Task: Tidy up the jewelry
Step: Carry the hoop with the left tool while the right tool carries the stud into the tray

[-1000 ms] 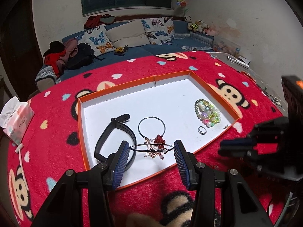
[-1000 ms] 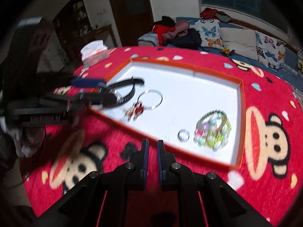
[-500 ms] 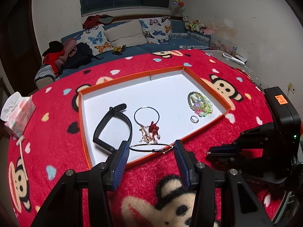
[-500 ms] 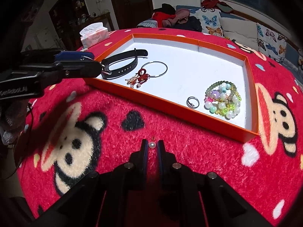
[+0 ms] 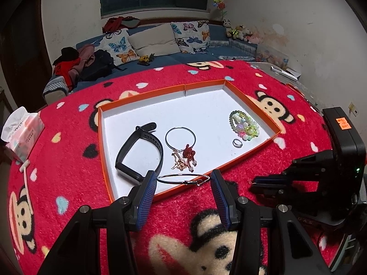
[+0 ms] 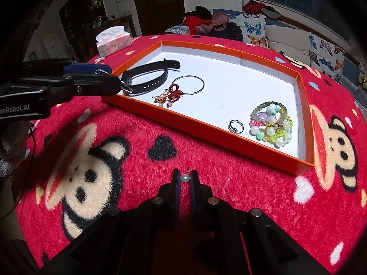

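An orange-rimmed white tray (image 5: pixel 252 100) (image 6: pixel 206 45) lies on the red monkey blanket. In it are a black wristband (image 5: pixel 140 151) (image 6: pixel 149 78), a thin silver hoop (image 5: pixel 180 136) (image 6: pixel 190 84), a red and gold charm (image 5: pixel 187 157) (image 6: pixel 170 94), a small ring (image 5: pixel 237 143) (image 6: pixel 235 126) and beaded bracelets (image 5: pixel 244 125) (image 6: pixel 273 121). My left gripper (image 5: pixel 183 180) is shut on a silver bangle (image 5: pixel 183 178) held over the tray's near rim. My right gripper (image 6: pixel 185 178) is shut on a pearl earring (image 6: pixel 185 178) above the blanket, short of the tray.
A tissue pack (image 5: pixel 21 130) (image 6: pixel 113 39) stands at the blanket's left edge. A sofa with butterfly cushions (image 5: pixel 156 41) lies beyond the table. The right gripper's body (image 5: pixel 321 176) shows right of my left gripper; the left gripper (image 6: pixel 68 84) shows at the tray's near left corner.
Both grippers have drawn back from the tray toward the near side. The left one still carries the bangle. The pearl earring now shows between the right fingers.
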`<state>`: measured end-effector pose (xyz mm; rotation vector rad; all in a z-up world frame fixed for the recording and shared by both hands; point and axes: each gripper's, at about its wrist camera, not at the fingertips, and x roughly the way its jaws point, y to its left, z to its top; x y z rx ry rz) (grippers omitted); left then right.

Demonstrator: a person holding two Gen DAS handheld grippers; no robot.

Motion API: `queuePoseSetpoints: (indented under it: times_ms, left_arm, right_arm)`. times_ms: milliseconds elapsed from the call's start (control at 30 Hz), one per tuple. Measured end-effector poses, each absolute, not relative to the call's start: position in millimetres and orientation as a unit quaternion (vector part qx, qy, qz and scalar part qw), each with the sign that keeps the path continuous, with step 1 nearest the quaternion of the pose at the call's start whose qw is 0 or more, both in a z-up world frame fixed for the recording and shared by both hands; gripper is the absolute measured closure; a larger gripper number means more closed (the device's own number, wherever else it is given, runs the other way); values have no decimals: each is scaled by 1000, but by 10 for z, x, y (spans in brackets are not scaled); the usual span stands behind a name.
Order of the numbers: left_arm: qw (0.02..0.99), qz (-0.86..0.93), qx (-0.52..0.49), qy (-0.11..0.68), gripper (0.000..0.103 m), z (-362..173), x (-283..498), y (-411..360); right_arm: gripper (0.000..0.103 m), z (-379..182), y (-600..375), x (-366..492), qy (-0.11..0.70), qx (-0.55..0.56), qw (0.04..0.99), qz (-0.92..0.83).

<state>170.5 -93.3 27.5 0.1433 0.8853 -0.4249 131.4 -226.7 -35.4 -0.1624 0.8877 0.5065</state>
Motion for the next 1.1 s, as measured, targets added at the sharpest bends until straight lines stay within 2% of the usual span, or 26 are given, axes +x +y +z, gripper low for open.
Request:
queuePoseSetpoints:
  times_ms: [367, 633, 1100]
  left_arm:
    - [882, -204, 63, 421, 52, 321, 1756, -936]
    - [879, -197, 66, 429, 51, 271, 2049, -1034]
    - [866, -195, 65, 455, 50, -9, 2289, -1092]
  right_arm:
    - [93, -191, -2395, 1292, 407, -55, 878, 245]
    - [93, 95, -2381, 1532, 365, -42, 899, 239]
    - [93, -128, -2360, 1868, 400, -26, 888, 226]
